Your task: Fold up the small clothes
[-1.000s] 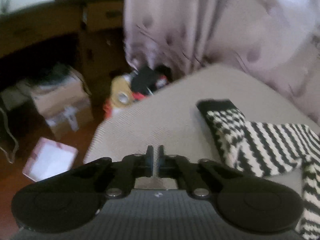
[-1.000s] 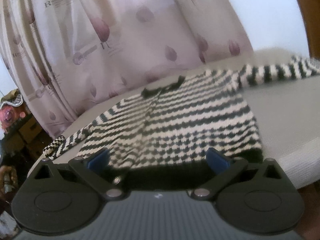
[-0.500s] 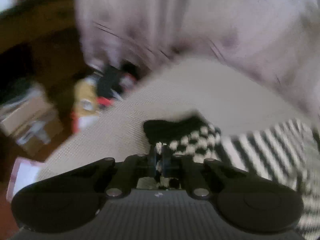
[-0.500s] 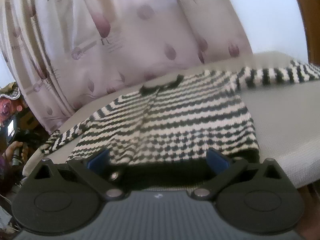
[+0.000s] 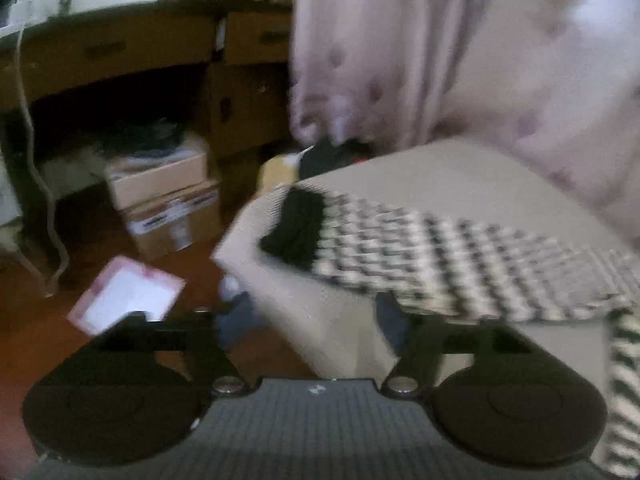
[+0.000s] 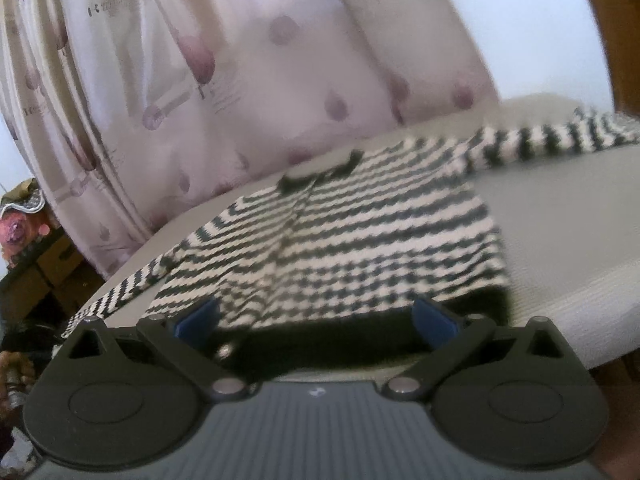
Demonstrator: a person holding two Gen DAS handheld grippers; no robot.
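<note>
Nothing here can be properly read. The curtain [image 6: 224,80] carries small dark lettering printed among its purple blobs, but it is too blurred to spell out. The lower cardboard box [image 5: 176,220] on the floor has a label strip with dark marks, smeared past reading. A tiny pale logo sits on the ribbed body of each gripper, not legible

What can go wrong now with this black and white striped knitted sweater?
1. The sleeve with the black cuff lies at the corner of the grey padded surface and may slide off.
2. The left gripper, jaws just opened and empty, may snag the sleeve.
3. The open right gripper could wrinkle the sweater's black hem.
</note>
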